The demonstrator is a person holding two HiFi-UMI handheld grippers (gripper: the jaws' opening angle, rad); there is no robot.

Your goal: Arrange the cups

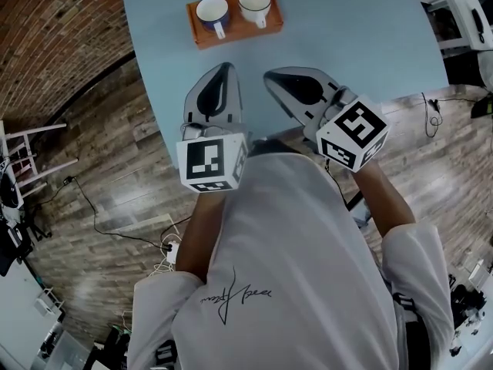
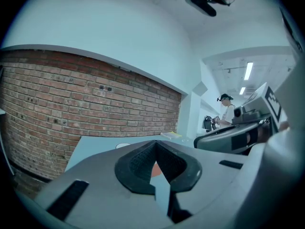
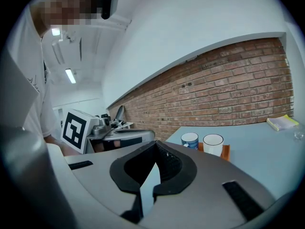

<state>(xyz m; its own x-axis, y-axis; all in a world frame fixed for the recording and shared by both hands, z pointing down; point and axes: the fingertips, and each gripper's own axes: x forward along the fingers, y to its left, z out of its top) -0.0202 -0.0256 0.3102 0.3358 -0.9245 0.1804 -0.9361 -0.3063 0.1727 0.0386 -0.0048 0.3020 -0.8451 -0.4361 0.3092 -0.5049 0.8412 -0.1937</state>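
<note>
head view: left gripper (image 1: 225, 69) and right gripper (image 1: 271, 77) hover over the table's (image 1: 347, 45) near edge, jaws closed together, empty. blue cup (image 1: 212, 11) and white cup (image 1: 255, 3) sit side by side on the orange tray (image 1: 202, 38), well ahead. likely a ready stance before reaching.

Two cups: one blue cup (image 1: 212, 11) on the left and one white cup (image 1: 254, 3) on the right. One orange tray (image 1: 231, 37) bears both, at the far side of one pale blue table (image 1: 354, 45). Two grippers nearer: one left gripper (image 1: 223, 72) and one right gripper (image 1: 276, 78). Two marker cubes: a left cube (image 1: 209, 163) and a right cube (image 1: 353, 135). One yellow pad (image 3: 282, 122) lies at the far corner of the table. Two people: one wearer (image 1: 293, 268) near, one bystander (image 2: 228, 109) far off.
</note>
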